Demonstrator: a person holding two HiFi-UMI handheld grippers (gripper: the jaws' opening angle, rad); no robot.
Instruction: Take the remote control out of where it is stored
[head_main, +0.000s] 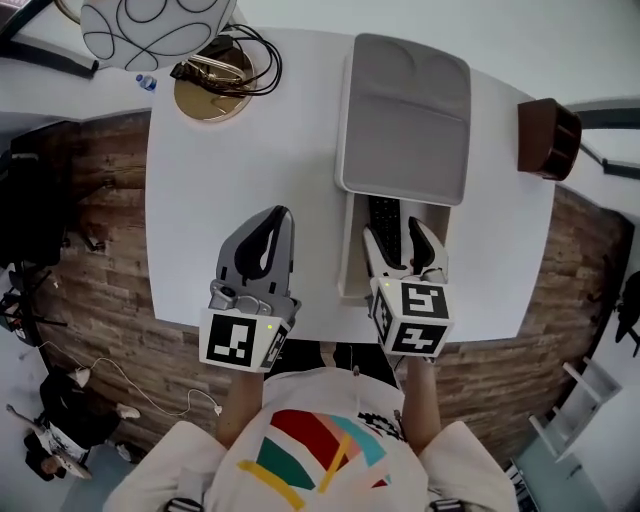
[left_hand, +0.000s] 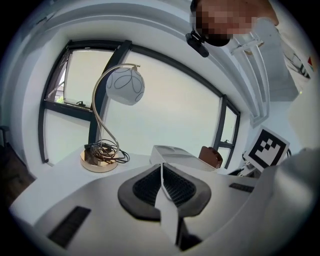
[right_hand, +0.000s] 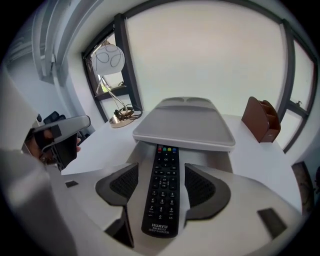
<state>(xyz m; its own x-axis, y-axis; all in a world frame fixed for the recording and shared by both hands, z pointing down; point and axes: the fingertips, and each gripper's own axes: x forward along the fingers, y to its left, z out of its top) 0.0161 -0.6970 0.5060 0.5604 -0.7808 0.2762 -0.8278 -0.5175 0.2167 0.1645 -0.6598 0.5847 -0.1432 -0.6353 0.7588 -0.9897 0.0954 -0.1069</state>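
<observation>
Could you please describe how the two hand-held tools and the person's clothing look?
Both the left tool and the right tool have light grey, curved plastic jaws with dark ribbed pads. Each carries a white cube with black square markers. The person wears a white shirt with a red, teal and yellow print.

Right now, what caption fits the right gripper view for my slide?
Open right gripper straddling the black HUAYU remote control, partly under a gray lid.

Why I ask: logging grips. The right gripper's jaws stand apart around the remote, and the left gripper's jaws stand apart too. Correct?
No: the left gripper has its jaws together, as the left gripper view shows. The right gripper does have its jaws apart around the remote.
</observation>
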